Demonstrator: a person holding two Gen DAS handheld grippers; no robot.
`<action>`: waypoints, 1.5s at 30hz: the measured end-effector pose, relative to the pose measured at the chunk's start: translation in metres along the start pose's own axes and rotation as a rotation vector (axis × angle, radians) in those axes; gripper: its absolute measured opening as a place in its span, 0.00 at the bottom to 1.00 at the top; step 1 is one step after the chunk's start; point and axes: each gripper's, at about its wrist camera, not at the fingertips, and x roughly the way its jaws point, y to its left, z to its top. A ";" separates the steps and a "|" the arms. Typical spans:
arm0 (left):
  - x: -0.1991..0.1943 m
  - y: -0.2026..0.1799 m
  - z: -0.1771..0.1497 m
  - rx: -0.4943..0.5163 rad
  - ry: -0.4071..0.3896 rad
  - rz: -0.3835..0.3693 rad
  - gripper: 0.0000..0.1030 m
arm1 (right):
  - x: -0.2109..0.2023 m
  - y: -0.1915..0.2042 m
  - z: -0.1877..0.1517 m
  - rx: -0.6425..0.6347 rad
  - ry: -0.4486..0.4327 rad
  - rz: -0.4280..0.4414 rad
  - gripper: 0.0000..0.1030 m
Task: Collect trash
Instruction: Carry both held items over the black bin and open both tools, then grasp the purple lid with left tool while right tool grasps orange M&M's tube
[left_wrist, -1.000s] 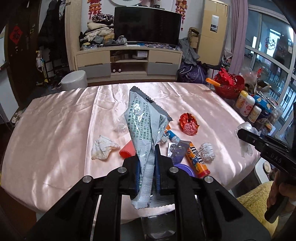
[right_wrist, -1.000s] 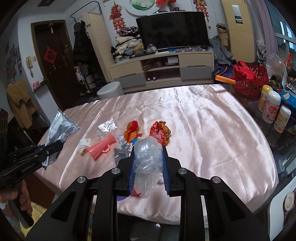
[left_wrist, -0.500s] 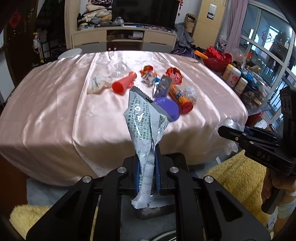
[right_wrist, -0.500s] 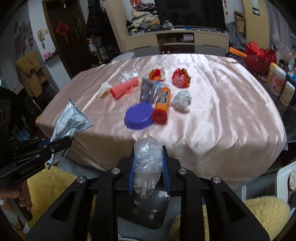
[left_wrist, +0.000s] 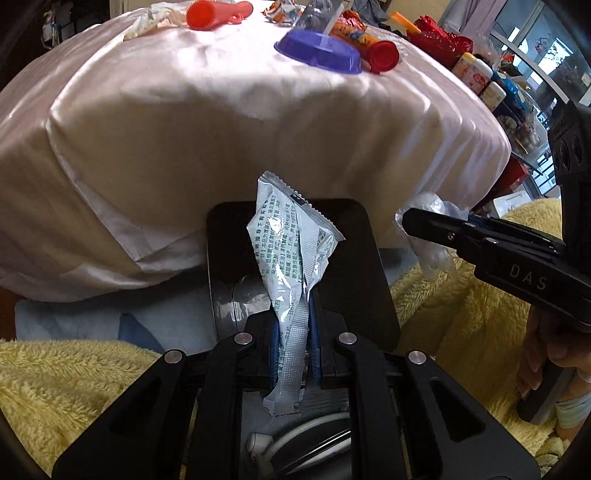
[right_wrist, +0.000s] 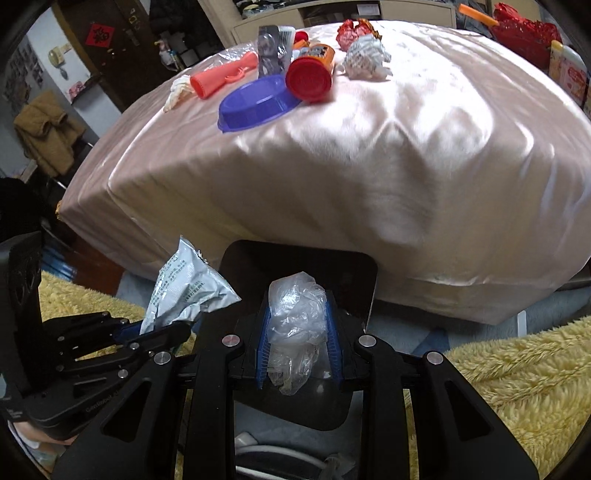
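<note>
Left wrist view: left gripper (left_wrist: 294, 345) closed tight on the lower end of a silver foil wrapper (left_wrist: 293, 254), blue pads pinching it from both sides. Wrapper stands up and leans a little right, printed side showing, its top over the dark mouth of a black bin (left_wrist: 364, 258) on the floor. Bin sits just in front of the worktop (left_wrist: 221, 122), under the hanging edge of the pink satin cloth. Coming in from the right, the right gripper (left_wrist: 410, 221), fingers pressed together on a crumpled clear plastic bag (left_wrist: 428, 236); the bag bulges out past the tip, beside the bin's right rim. Yellow fluffy rug (left_wrist: 461, 314) on both sides of the bin. On the worktop, far edge: purple plastic lid (left_wrist: 319, 51), orange tube with red cap (left_wrist: 371, 44), red ribbed cup (left_wrist: 218, 13) lying on its side.

Right wrist view: right gripper (right_wrist: 297, 343) clamped on the clear plastic bag (right_wrist: 295, 321), wad filling the gap between the blue pads, directly over the black bin (right_wrist: 354, 288). Left gripper (right_wrist: 166, 328) enters low left, shut on the foil wrapper (right_wrist: 184, 291), which pokes up near the bin's left rim. Still lying on the worktop (right_wrist: 369, 147): purple lid (right_wrist: 255, 101), orange tube (right_wrist: 312, 72) touching the lid's rim, red cup (right_wrist: 223, 75), white crumpled paper ball (right_wrist: 365, 59), red foil wad (right_wrist: 354, 31), a tissue (right_wrist: 179, 90) at the left.
</note>
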 end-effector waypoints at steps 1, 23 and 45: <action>0.004 0.000 -0.001 0.004 0.009 -0.006 0.13 | 0.003 -0.001 -0.001 0.002 0.008 -0.002 0.27; 0.013 -0.002 0.002 0.051 0.038 0.035 0.86 | 0.013 -0.017 0.001 0.076 0.045 0.006 0.70; -0.051 -0.003 0.082 0.074 -0.169 0.125 0.92 | -0.051 -0.021 0.105 0.062 -0.176 0.026 0.61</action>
